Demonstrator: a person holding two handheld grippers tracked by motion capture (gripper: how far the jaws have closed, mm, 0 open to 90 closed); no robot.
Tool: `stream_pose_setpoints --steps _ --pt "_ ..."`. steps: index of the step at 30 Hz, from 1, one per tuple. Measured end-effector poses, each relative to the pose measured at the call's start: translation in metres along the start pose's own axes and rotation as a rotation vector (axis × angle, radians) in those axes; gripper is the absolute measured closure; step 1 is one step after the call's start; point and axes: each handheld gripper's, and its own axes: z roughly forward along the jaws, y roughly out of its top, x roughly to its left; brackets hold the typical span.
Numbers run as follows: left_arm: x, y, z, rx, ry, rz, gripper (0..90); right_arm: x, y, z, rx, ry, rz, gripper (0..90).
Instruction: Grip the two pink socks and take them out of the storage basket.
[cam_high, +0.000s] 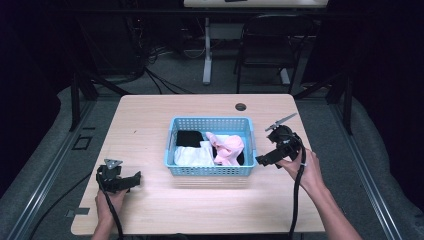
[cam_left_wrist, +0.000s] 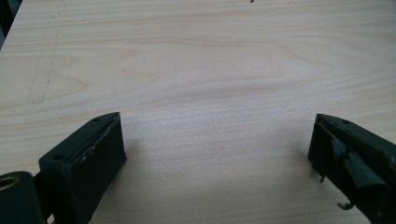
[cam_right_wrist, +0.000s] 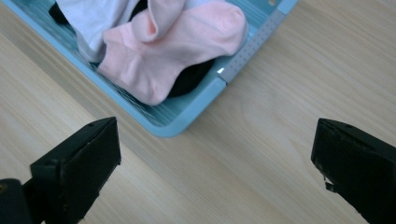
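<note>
A light blue plastic basket (cam_high: 210, 171) sits mid-table holding pink socks (cam_high: 229, 149), a white cloth (cam_high: 192, 156) and a black cloth (cam_high: 189, 137). My left gripper (cam_high: 135, 179) rests low near the table's front left, open, its jaws spread over bare wood (cam_left_wrist: 215, 135). My right gripper (cam_high: 261, 160) hovers just right of the basket's front right corner, open and empty. In the right gripper view (cam_right_wrist: 215, 154) the basket corner (cam_right_wrist: 187, 116) and the pink socks (cam_right_wrist: 173, 46) lie just ahead of the jaws.
The wooden table (cam_high: 150, 115) has a round cable hole (cam_high: 240, 106) at the back. A black chair (cam_high: 270, 45) and a desk leg (cam_high: 207, 50) stand beyond the table. Cables trail from both grippers off the front edge.
</note>
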Motion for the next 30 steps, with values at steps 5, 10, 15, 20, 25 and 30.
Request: stream_pose_setpoints --steps 5,10,15,20,25,30 --pt "0.000 0.000 0.000 0.000 0.000 0.000 3.9 0.007 0.018 0.008 0.021 0.012 -0.029 1.4" --pt "0.000 0.000 0.000 0.000 0.000 0.000 3.9 0.015 0.036 0.018 0.027 0.052 -0.039 1.5" --pt "0.000 0.000 0.000 0.000 0.000 0.000 3.9 0.025 0.050 0.030 0.046 0.062 -0.079 2.8" --pt "0.000 0.000 0.000 -0.001 -0.002 0.001 3.9 0.033 0.065 0.044 0.058 0.083 -0.095 2.8" --pt "0.000 0.000 0.000 -0.001 -0.003 0.002 3.8 0.038 0.078 0.058 0.075 0.091 -0.102 4.0" --pt "0.000 0.000 0.000 -0.001 -0.003 0.002 3.8 0.043 0.087 0.071 0.099 0.106 -0.113 5.7"
